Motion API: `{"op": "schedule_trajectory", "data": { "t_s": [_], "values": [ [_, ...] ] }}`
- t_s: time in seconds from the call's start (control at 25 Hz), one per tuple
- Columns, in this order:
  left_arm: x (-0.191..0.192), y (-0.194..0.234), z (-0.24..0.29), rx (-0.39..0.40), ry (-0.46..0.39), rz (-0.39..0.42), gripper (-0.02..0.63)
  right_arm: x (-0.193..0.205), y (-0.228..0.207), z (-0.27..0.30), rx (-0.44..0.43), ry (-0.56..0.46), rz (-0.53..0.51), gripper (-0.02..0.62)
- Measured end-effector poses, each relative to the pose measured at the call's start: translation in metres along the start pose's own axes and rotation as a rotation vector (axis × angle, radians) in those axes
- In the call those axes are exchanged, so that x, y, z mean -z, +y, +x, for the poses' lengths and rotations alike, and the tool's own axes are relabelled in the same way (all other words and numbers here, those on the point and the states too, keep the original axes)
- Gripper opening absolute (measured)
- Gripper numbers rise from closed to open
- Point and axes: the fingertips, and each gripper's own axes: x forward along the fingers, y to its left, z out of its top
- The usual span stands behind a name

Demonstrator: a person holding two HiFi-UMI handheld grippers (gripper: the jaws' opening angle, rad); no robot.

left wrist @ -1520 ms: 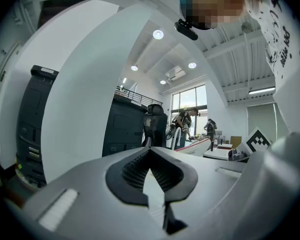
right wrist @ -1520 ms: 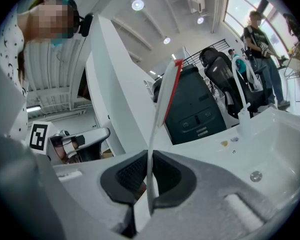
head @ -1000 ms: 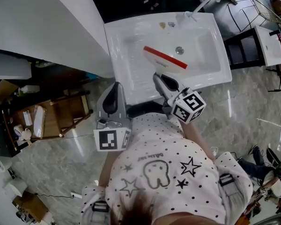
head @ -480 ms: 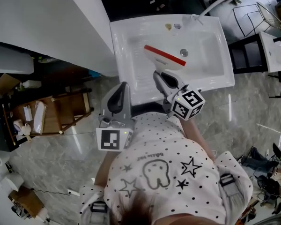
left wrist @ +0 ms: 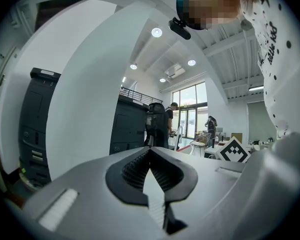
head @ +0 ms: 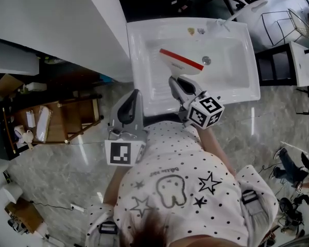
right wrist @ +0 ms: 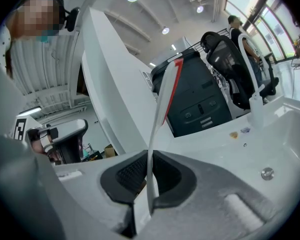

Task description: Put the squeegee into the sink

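The squeegee (head: 181,63) is white with a red blade along its far edge. It hangs over the basin of the white sink (head: 144,84), and my right gripper (head: 173,81) is shut on its handle. In the right gripper view the squeegee (right wrist: 162,104) rises thin and edge-on from between the pads, with the sink (right wrist: 280,149) to its right. My left gripper (head: 130,98) is held off the sink's left front corner, over the floor, shut with nothing in it. In the left gripper view my left gripper (left wrist: 150,170) has its pads together.
A white faucet (head: 244,7) curves over the sink's back right corner, and the drain (head: 206,60) lies just right of the squeegee. A large white panel (head: 46,24) stands to the left. A wooden shelf unit (head: 56,122) with clutter sits at the left.
The right gripper has carried the squeegee a little further over the basin and lower. The left gripper has kept still.
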Motion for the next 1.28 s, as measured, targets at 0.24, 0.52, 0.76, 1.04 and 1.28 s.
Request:
{"op": "schedule_trajectory", "data": {
  "t_s": [0.24, 0.52, 0.76, 1.04, 1.28],
  "values": [
    [-0.004, 0.009, 0.002, -0.031, -0.011, 0.004, -0.002, 0.005, -0.006, 0.011, -0.010, 0.028, 0.028, 0.018],
    [-0.002, 0.014, 0.005, -0.067, -0.003, 0.002, -0.001, 0.011, -0.013, 0.020, -0.021, 0.066, 0.047, 0.018],
    [0.000, 0.021, 0.009, -0.081, 0.006, -0.008, -0.002, 0.014, -0.015, 0.028, -0.025, 0.082, 0.058, 0.018],
    [0.001, 0.024, 0.014, -0.089, 0.010, -0.005, -0.002, 0.024, -0.025, 0.035, -0.018, 0.116, 0.090, 0.018],
    [0.004, 0.028, 0.016, -0.111, 0.030, -0.013, -0.002, 0.035, -0.033, 0.045, -0.025, 0.155, 0.118, 0.018]
  ]
}}
